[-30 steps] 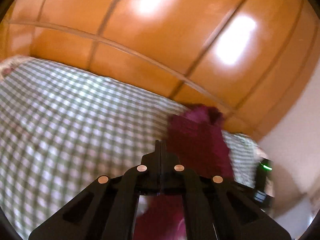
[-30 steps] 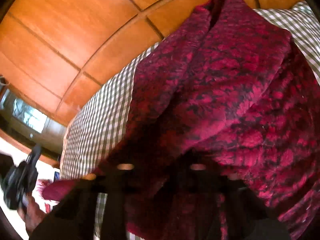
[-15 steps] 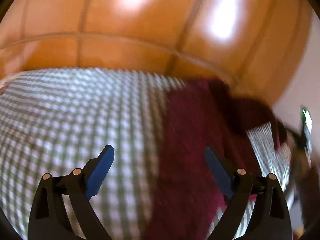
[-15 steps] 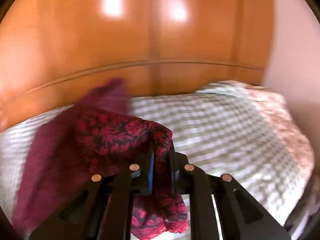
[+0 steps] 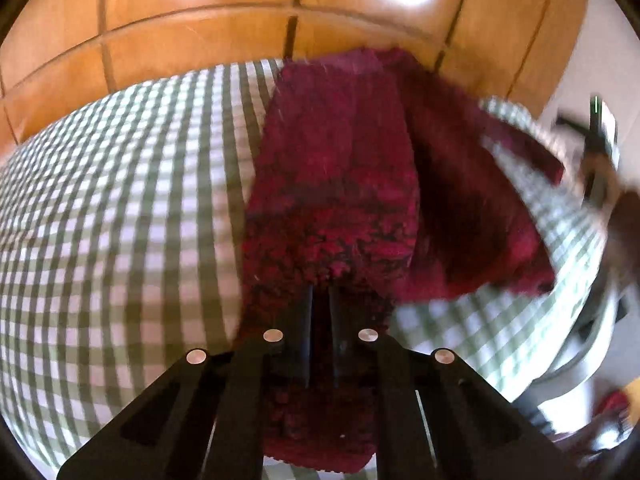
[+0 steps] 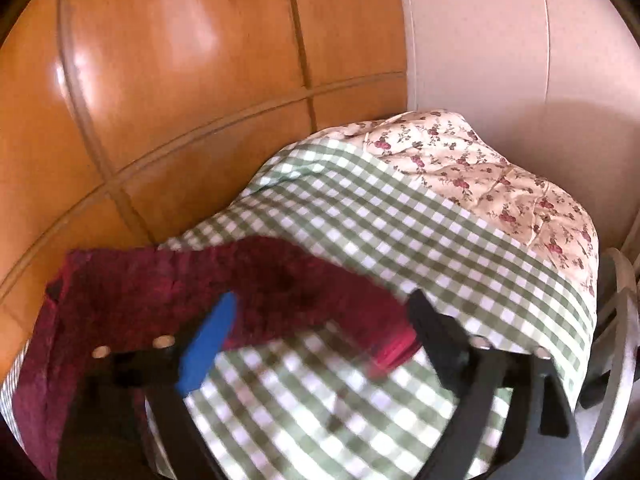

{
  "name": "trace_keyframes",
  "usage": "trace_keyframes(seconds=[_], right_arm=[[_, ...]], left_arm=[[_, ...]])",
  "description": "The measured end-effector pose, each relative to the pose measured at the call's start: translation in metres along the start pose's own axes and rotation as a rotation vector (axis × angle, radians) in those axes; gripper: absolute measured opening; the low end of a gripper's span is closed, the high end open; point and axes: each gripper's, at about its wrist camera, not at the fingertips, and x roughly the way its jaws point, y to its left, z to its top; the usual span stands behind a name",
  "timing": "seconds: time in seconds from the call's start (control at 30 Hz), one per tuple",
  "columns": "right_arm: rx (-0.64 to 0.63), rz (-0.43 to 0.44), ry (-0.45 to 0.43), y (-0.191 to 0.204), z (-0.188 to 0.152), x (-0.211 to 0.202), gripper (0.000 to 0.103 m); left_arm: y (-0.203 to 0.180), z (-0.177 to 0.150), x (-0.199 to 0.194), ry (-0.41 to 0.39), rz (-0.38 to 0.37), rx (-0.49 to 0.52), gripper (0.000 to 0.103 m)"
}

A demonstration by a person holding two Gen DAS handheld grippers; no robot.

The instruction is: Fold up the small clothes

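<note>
On our left we see the green-and-white checked bedsheet point(image 5: 120, 208) spread over the bed, with orange wooden panelling point(image 5: 192, 40) rising behind it. Moving right, the dark red patterned garment point(image 5: 332, 168) lies lengthwise on the sheet, running from near the panelling down toward the left wrist camera. Our left gripper point(image 5: 320, 300) is clenched on the near edge of this garment, its two black fingers pressed almost together with red fabric pinched between them and more cloth hanging below. Further right in that view a second part of the garment spreads sideways across the sheet, and beyond it the right-hand device shows only as a dark blur.

In the right wrist view, the wooden panelling fills the left side, and the garment point(image 6: 160, 292) lies at lower left on the checked sheet point(image 6: 380, 216). Our right gripper point(image 6: 320, 320) is released, its jaws standing wide apart, the left finger with a blue pad point(image 6: 208, 344) over the cloth's edge and the right finger just above the sheet; nothing sits between them but blurred sheet and a strip of red fabric. To the right, a cream floral quilt point(image 6: 480, 168) covers the far end of the bed, against a pale wall point(image 6: 500, 40).
</note>
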Motion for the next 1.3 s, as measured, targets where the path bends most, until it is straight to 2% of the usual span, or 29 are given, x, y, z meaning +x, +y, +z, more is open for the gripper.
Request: trace_keyframes(seconds=[0.1, 0.13, 0.2, 0.27, 0.33, 0.43, 0.5, 0.53, 0.6, 0.63, 0.67, 0.7, 0.73, 0.77, 0.83, 1.0, 1.07, 1.13, 1.2, 1.23, 1.27, 1.3], right_arm=[[-0.047, 0.143, 0.090, 0.009, -0.033, -0.014, 0.091], [-0.077, 0.206, 0.133, 0.015, -0.050, -0.019, 0.091], [-0.133, 0.279, 0.189, 0.028, -0.076, -0.029, 0.091], [-0.184, 0.356, 0.253, 0.045, -0.107, -0.041, 0.091], [-0.217, 0.402, 0.293, 0.058, -0.129, -0.050, 0.091], [-0.248, 0.433, 0.327, 0.073, -0.152, -0.059, 0.091], [-0.258, 0.446, 0.339, 0.081, -0.162, -0.064, 0.091], [-0.263, 0.459, 0.354, 0.084, -0.168, -0.065, 0.091], [-0.266, 0.472, 0.375, 0.084, -0.175, -0.066, 0.091], [-0.266, 0.468, 0.382, 0.084, -0.179, -0.065, 0.091], [-0.264, 0.467, 0.392, 0.083, -0.183, -0.064, 0.091], [-0.258, 0.470, 0.412, 0.083, -0.188, -0.063, 0.091], [-0.258, 0.468, 0.422, 0.082, -0.192, -0.063, 0.091], [-0.262, 0.463, 0.426, 0.081, -0.196, -0.065, 0.092], [-0.267, 0.454, 0.421, 0.081, -0.198, -0.065, 0.092], [-0.256, 0.440, 0.409, 0.084, -0.202, -0.061, 0.096], [-0.269, 0.430, 0.405, 0.087, -0.204, -0.061, 0.097], [-0.285, 0.422, 0.399, 0.090, -0.207, -0.062, 0.098], [-0.295, 0.421, 0.396, 0.093, -0.209, -0.063, 0.099], [-0.301, 0.416, 0.392, 0.094, -0.210, -0.062, 0.099], [-0.305, 0.413, 0.390, 0.094, -0.211, -0.063, 0.099], [-0.308, 0.410, 0.388, 0.095, -0.212, -0.063, 0.099]], left_arm=[[0.027, 0.030, -0.030, -0.093, -0.056, -0.100, 0.005], [0.037, 0.039, -0.037, -0.121, -0.065, -0.129, 0.005], [0.064, 0.066, -0.058, -0.202, -0.068, -0.206, 0.001], [0.087, 0.094, -0.073, -0.280, -0.005, -0.233, 0.000], [0.112, 0.129, -0.077, -0.323, 0.065, -0.260, 0.000], [0.135, 0.182, -0.067, -0.330, 0.246, -0.244, 0.000], [0.147, 0.205, -0.060, -0.324, 0.347, -0.243, 0.000], [0.148, 0.212, -0.059, -0.324, 0.361, -0.238, 0.000], [0.139, 0.215, -0.059, -0.335, 0.291, -0.236, 0.000], [0.133, 0.211, -0.057, -0.341, 0.285, -0.217, 0.004], [0.122, 0.204, -0.053, -0.334, 0.267, -0.186, 0.026], [0.111, 0.191, -0.053, -0.330, 0.231, -0.162, 0.065], [0.098, 0.177, -0.051, -0.344, 0.191, -0.141, 0.081], [0.085, 0.164, -0.050, -0.368, 0.167, -0.121, 0.088], [0.059, 0.139, -0.042, -0.336, 0.130, -0.049, 0.088], [-0.006, 0.054, -0.006, -0.149, 0.106, 0.209, 0.088], [-0.023, 0.017, 0.011, -0.068, 0.138, 0.297, 0.088], [-0.031, -0.014, 0.028, -0.012, 0.228, 0.378, 0.088], [-0.027, -0.036, 0.033, 0.023, 0.290, 0.406, 0.061], [-0.019, -0.042, 0.040, 0.069, 0.284, 0.378, 0.034], [-0.010, -0.040, 0.036, 0.059, 0.272, 0.335, 0.022], [-0.002, -0.035, 0.029, 0.038, 0.253, 0.284, 0.017]])
